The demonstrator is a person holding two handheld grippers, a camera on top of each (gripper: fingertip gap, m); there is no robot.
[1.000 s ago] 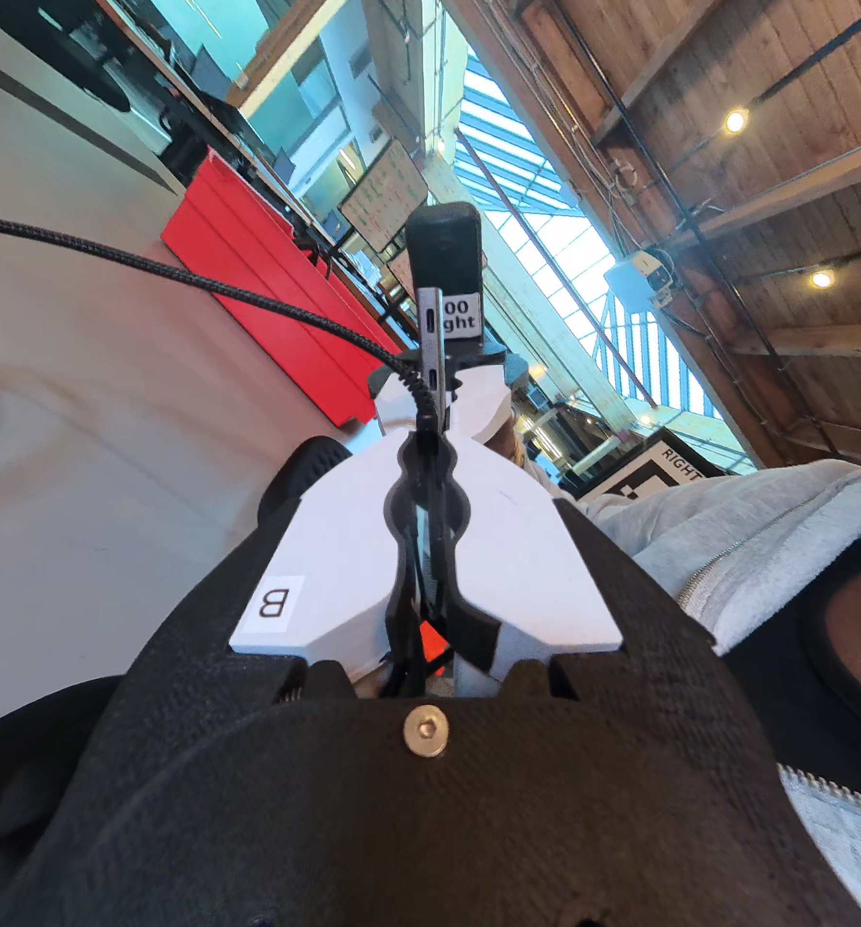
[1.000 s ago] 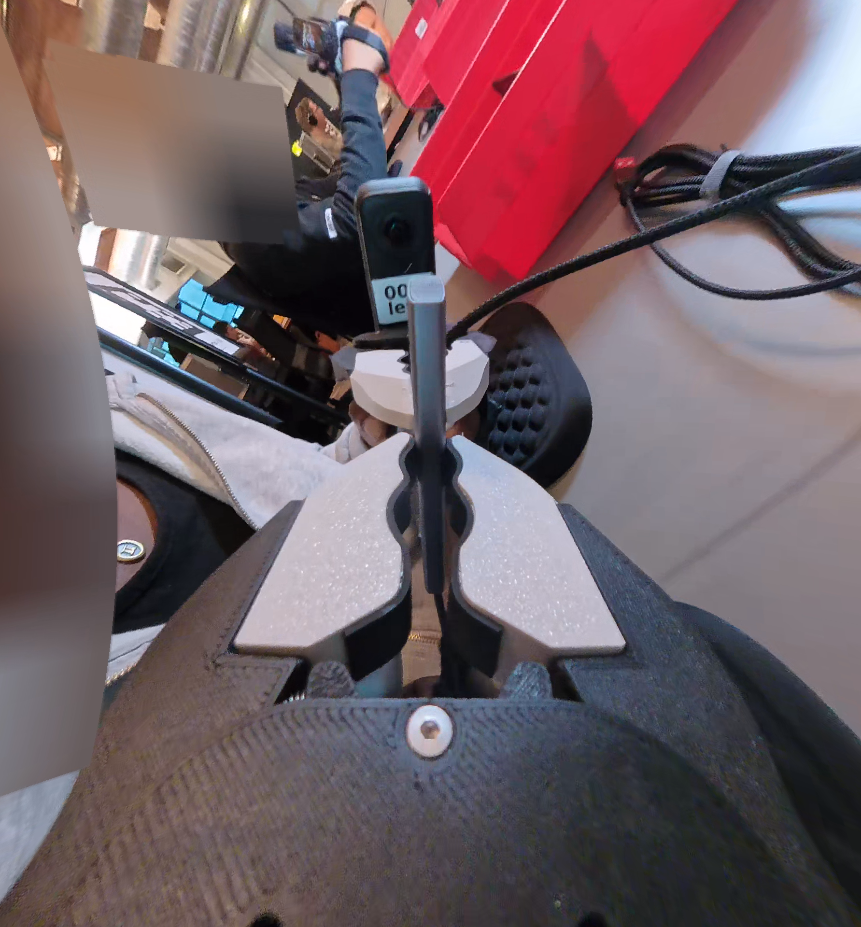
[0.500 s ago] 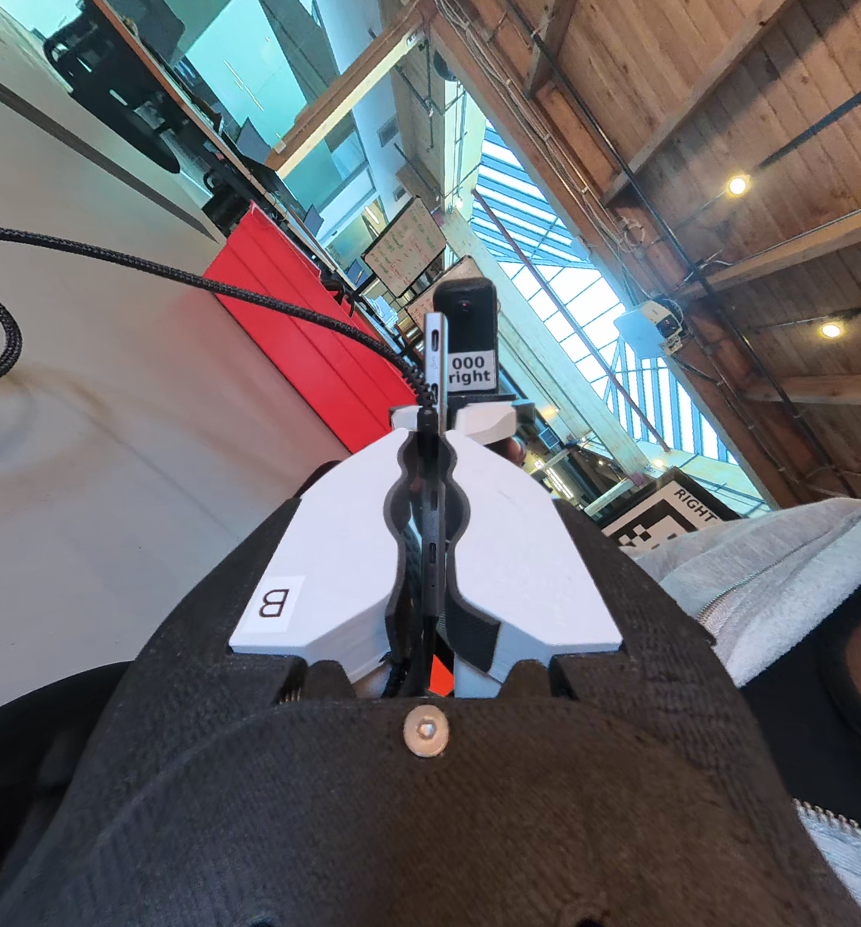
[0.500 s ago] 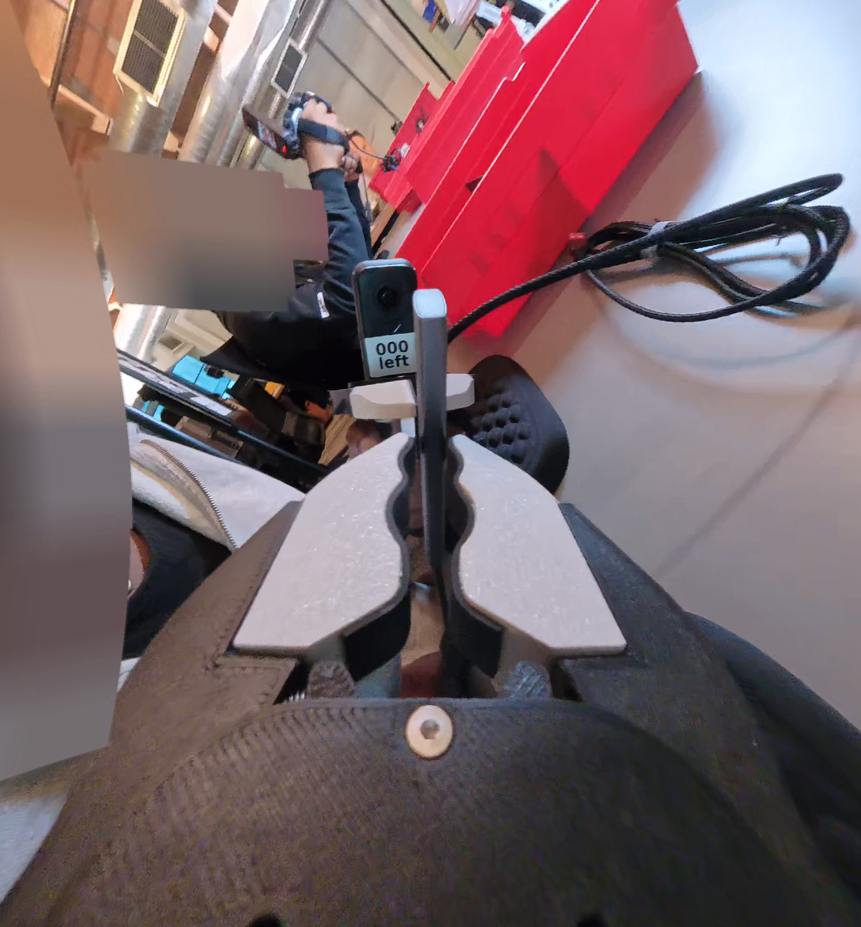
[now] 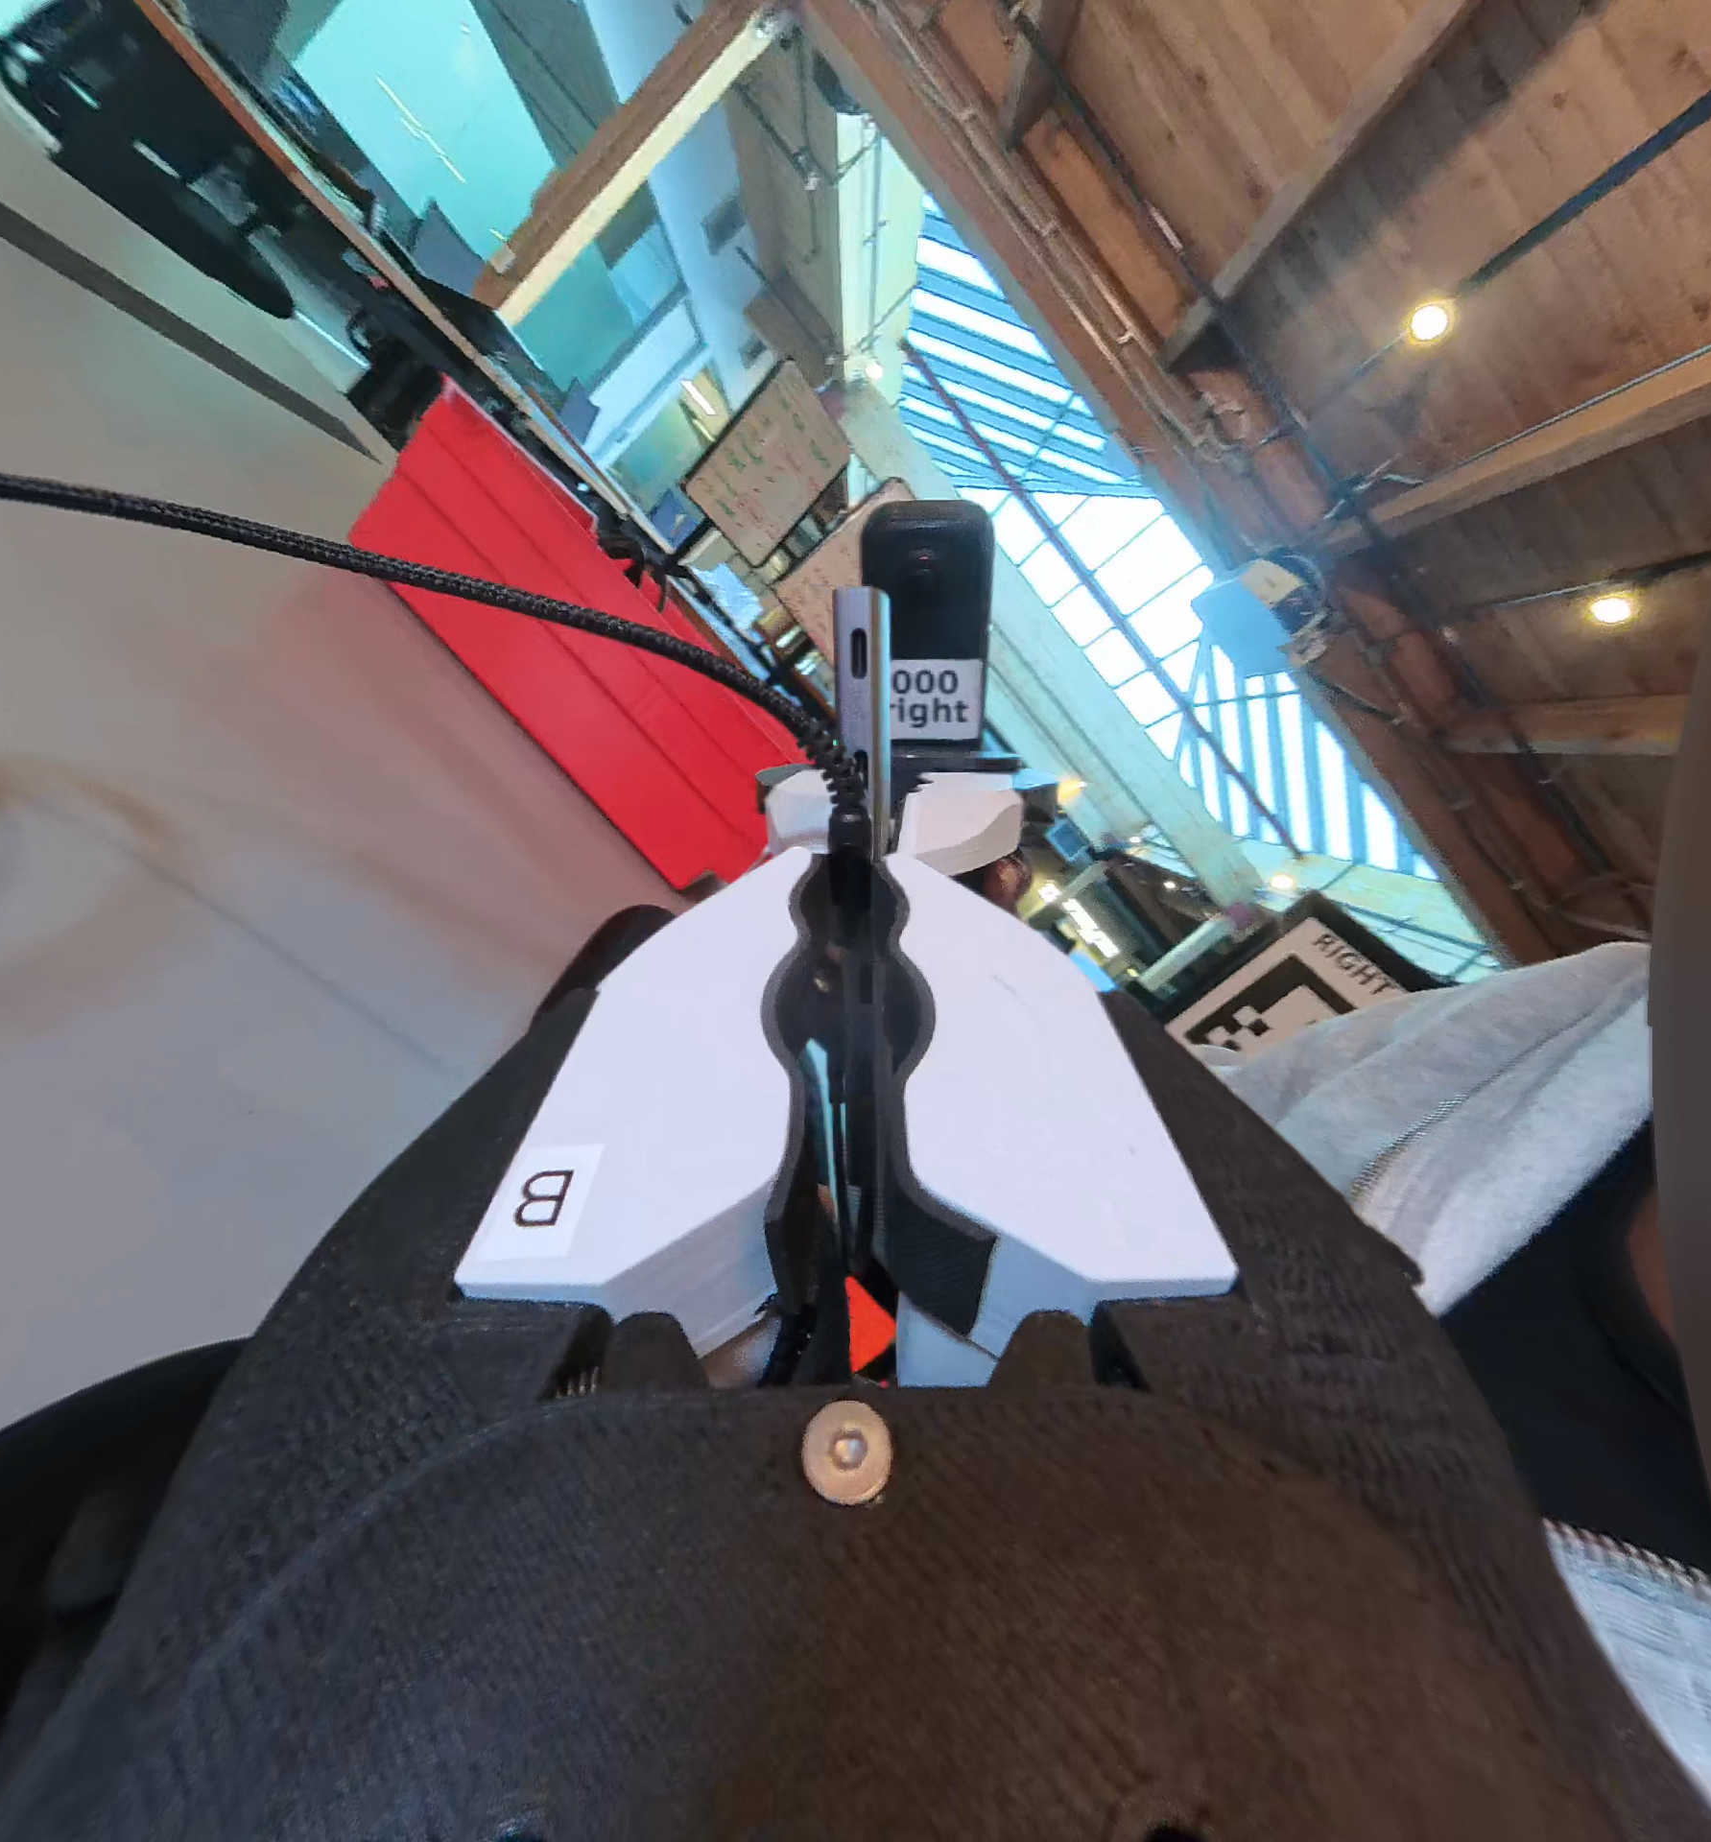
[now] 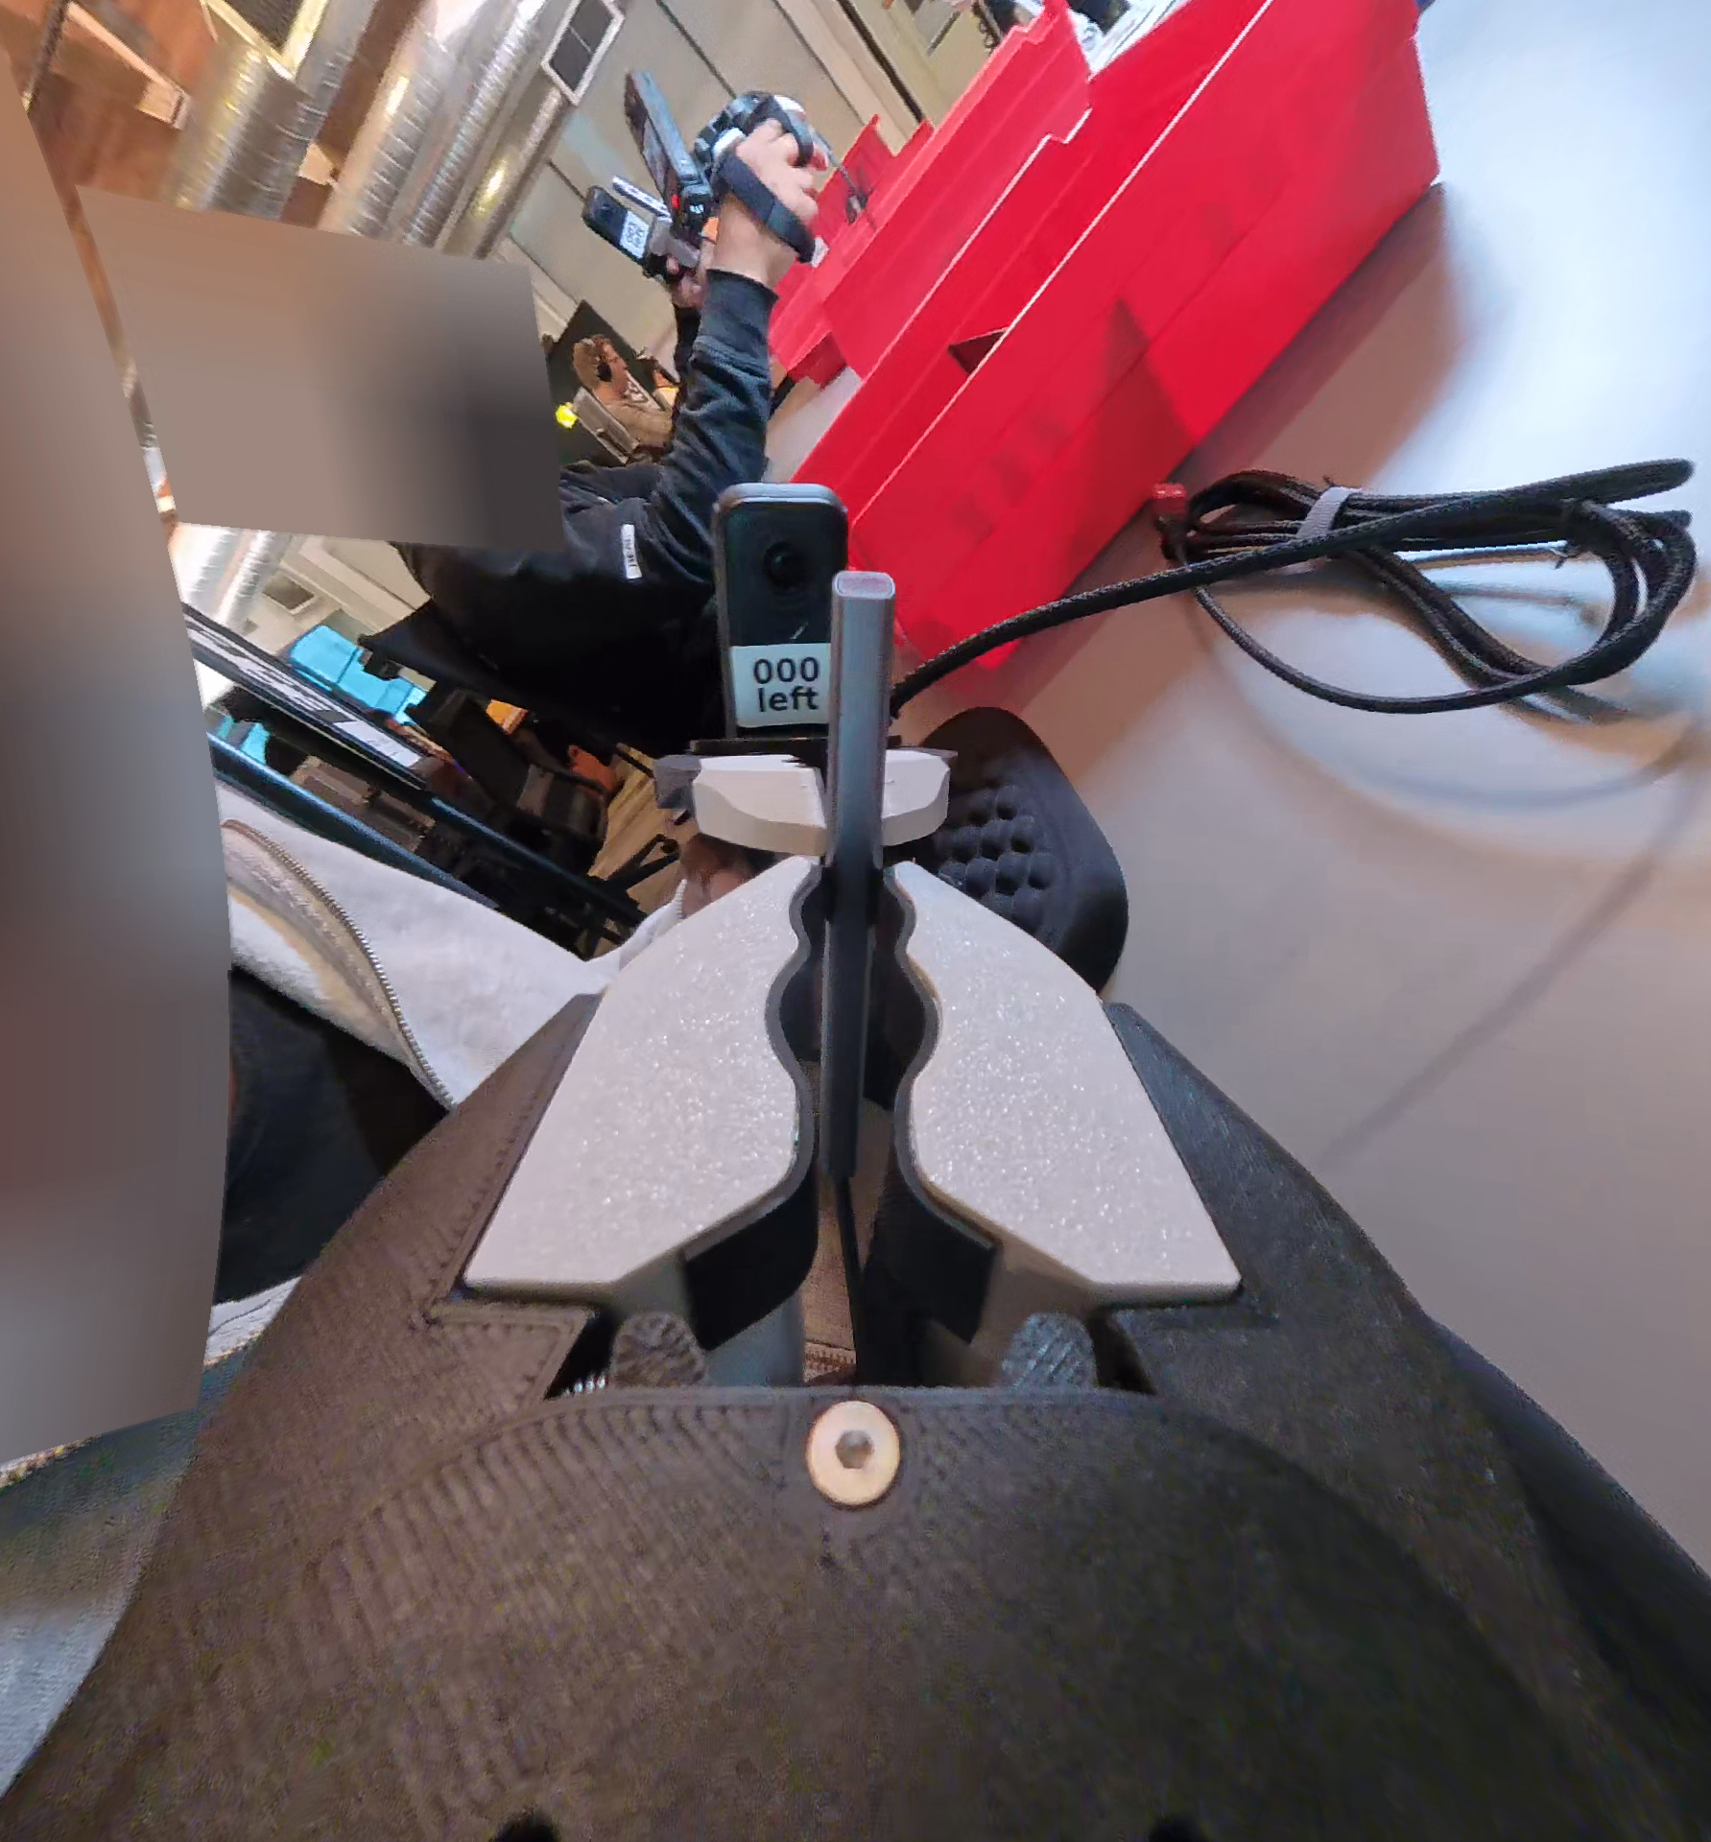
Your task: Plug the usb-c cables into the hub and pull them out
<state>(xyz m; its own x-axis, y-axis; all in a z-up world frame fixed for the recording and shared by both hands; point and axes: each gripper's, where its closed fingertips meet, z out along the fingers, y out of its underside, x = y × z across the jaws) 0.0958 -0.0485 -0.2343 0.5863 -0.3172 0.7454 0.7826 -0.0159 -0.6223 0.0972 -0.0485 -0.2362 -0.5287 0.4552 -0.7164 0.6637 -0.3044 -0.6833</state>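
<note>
In the left wrist view, my left gripper (image 5: 851,867) is shut on the black plug (image 5: 846,822) of a braided usb-c cable (image 5: 432,573). The plug sits in a side port of the thin grey hub (image 5: 863,658), which I see edge-on. The hub also runs down between my left fingers. A free port shows near its top. My right gripper (image 6: 851,877) is shut on the hub (image 6: 861,698) from the opposite end. Each gripper faces the other: the right one (image 5: 891,812) and the left one (image 6: 821,797) show just past the fingertips.
The cable (image 6: 1080,598) trails back to a bundled coil (image 6: 1479,558) on the pale table (image 6: 1429,997), beside red boxes (image 6: 1130,329). A person (image 6: 721,399) holding a camera stands behind. A grey sleeve (image 5: 1429,1076) is on the right. My left and right fingertips are right by each other.
Both grippers have tilted and shifted a little together, so the background has swung and the cable coil is now more in the right wrist view. Hub and plug stay gripped.
</note>
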